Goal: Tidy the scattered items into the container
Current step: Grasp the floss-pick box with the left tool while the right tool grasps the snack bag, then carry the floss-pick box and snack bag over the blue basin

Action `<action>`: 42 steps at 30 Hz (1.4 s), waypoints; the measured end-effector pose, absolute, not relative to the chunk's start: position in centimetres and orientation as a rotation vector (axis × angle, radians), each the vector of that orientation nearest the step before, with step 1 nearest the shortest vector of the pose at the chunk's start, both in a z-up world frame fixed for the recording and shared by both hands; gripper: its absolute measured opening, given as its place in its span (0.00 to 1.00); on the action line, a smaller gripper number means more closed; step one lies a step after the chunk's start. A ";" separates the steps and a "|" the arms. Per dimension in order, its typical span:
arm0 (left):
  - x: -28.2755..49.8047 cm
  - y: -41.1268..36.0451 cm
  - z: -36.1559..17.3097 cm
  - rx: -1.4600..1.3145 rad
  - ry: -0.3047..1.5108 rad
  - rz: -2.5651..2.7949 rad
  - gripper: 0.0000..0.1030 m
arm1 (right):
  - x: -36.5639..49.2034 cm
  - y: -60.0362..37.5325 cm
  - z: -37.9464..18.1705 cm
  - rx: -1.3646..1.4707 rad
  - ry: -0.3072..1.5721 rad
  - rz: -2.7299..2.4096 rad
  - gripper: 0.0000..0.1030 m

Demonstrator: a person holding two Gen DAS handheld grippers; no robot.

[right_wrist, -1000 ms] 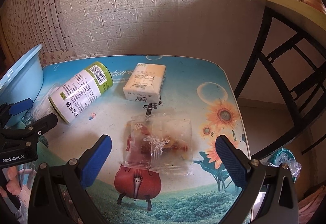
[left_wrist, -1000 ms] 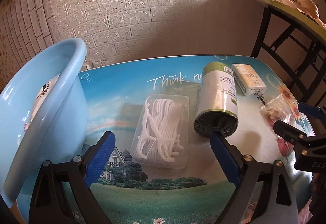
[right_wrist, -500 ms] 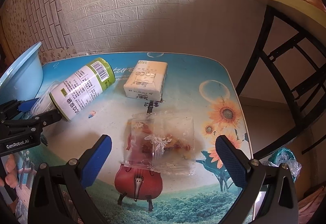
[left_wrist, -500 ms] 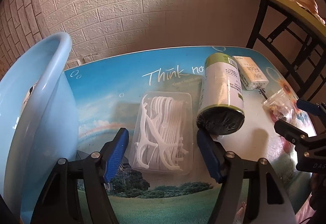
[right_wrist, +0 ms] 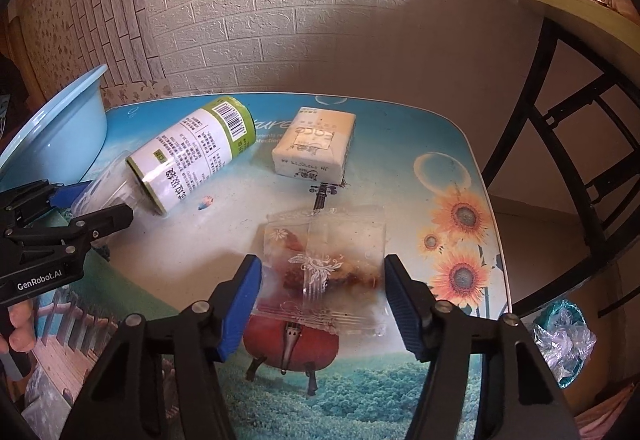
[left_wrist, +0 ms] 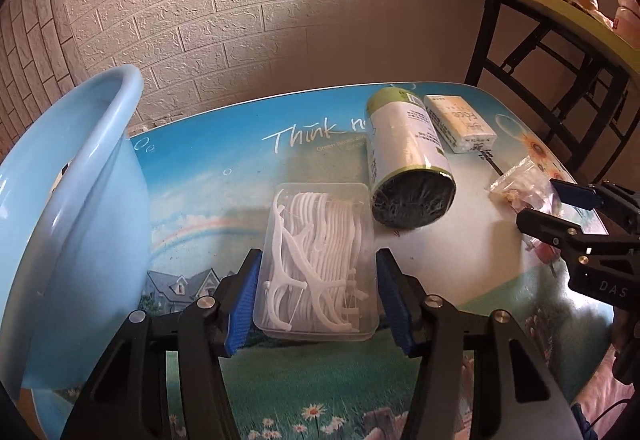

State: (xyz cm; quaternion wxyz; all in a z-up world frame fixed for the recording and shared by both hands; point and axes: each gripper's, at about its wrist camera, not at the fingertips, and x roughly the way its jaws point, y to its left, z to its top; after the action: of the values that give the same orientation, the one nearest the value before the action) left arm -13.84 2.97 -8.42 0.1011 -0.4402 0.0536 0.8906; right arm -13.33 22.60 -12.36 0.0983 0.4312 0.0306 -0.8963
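A clear box of white floss picks point(left_wrist: 316, 232) lies on the picture-printed table point(left_wrist: 208, 168). My left gripper point(left_wrist: 318, 258) is closing on it, both blue pads touching its long sides. To the left stands the light blue basin point(left_wrist: 80, 176). In the right wrist view a clear snack bag point(right_wrist: 324, 252) lies flat on the table between the closing jaws of my right gripper point(right_wrist: 322, 264). The pads sit at its edges and the bag is not crumpled. A green-and-white canister point(right_wrist: 192, 156) lies on its side, with a tissue pack point(right_wrist: 316, 144) behind it.
A brick-pattern wall runs behind the table. To the right stands a second table with black metal legs point(right_wrist: 560, 144) and clutter on top. A crumpled plastic bag point(right_wrist: 564, 336) lies on the floor by the table's right edge. A hand point(right_wrist: 16, 324) holds the left gripper point(right_wrist: 100, 202).
Both grippers have narrowed from wide open. The left pads came in against the floss box sides. The right pads closed to the snack bag's edges in the last half second.
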 end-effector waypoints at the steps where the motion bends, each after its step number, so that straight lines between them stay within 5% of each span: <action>1: -13.5 2.9 -8.3 -1.299 0.150 2.628 0.52 | -13.0 22.6 -12.3 1.273 0.083 -2.650 0.60; 42: -6.4 -4.0 2.9 -0.974 0.019 2.819 0.52 | -6.6 14.1 -1.3 0.945 0.194 -2.654 0.55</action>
State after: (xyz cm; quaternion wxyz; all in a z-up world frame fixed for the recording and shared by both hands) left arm -6.42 -4.03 2.95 0.0796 -0.3256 0.0064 0.9421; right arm -6.62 14.12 -1.26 0.1582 0.3306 0.0678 -0.9279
